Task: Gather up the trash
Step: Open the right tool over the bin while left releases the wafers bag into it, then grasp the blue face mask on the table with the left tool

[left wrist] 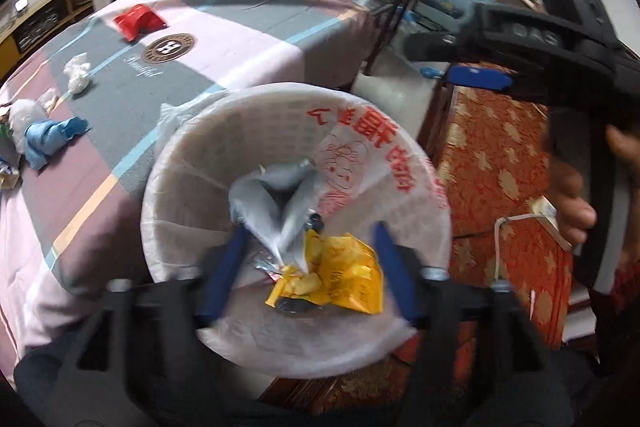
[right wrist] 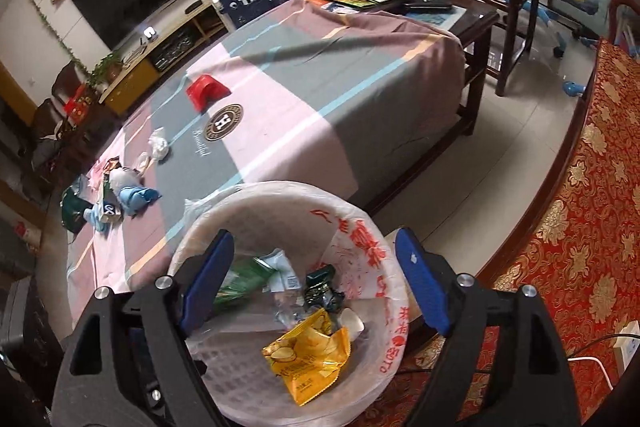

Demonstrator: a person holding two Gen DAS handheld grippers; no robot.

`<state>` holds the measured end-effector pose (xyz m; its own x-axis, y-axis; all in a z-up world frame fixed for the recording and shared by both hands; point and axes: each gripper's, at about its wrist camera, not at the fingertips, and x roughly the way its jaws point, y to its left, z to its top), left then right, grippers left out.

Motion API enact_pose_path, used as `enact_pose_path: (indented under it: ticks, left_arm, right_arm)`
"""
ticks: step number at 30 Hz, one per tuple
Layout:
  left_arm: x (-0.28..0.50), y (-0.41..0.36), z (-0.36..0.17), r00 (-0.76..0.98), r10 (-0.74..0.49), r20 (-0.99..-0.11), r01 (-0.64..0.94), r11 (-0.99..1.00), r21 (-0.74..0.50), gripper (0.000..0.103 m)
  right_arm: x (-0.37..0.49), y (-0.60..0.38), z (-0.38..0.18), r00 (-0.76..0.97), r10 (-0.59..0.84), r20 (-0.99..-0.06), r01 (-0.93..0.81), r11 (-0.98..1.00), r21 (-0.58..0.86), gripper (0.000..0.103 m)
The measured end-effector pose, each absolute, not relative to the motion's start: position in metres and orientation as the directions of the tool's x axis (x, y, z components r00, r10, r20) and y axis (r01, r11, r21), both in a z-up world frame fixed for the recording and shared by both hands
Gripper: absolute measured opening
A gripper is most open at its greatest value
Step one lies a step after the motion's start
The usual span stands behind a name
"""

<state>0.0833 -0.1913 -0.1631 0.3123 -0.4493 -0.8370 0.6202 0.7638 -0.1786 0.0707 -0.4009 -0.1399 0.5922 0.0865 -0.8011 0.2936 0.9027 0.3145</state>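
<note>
We hold both grippers, the left (left wrist: 308,267) and right (right wrist: 316,287), spread wide and empty over the lined bin (right wrist: 384,291) beside the table (right wrist: 320,99), so wrappers (right wrist: 308,355) fall inside while more trash (right wrist: 132,195) waits there.

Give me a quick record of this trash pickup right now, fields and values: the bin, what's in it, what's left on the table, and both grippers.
bin: white basket lined with a red-printed bag, beside the table
in bin: yellow snack bag, green wrappers, grey wrapper
left on table: red packet, white crumpled tissue, blue crumpled piece, dark green wrapper
table cover: striped cloth
left gripper: open, over the bin, grey wrapper between its fingers
right gripper: open, over the bin, empty
</note>
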Motion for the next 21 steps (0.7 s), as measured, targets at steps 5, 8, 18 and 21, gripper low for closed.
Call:
enact_pose_path:
  ticks: [5, 8, 18, 21]
  left_arm:
    - [0.111, -0.135, -0.157, 0.418, -0.403, -0.814, 0.450, 0.870, -0.200, 0.079]
    - [0.148, -0.060, -0.148, 0.540, -0.311, -0.782, 0.234, 0.948, -0.216, 0.082]
    - [0.272, 0.131, -0.174, 0.522, 0.010, -0.853, -0.327, 0.926, -0.189, 0.085]
    - [0.287, 0.134, -0.182, 0.522, -0.018, -0.853, -0.315, 0.925, -0.212, 0.084]
  right_arm:
    - [0.080, -0.404, -0.155, 0.563, 0.079, -0.822, 0.319, 0.898, 0.305, 0.081]
    - [0.088, -0.398, -0.163, 0.545, 0.097, -0.833, 0.310, 0.900, 0.307, 0.081]
    - [0.124, -0.349, -0.163, 0.524, 0.150, -0.838, 0.212, 0.931, 0.299, 0.081]
    - [0.135, -0.335, -0.162, 0.521, 0.172, -0.836, 0.191, 0.931, 0.311, 0.081]
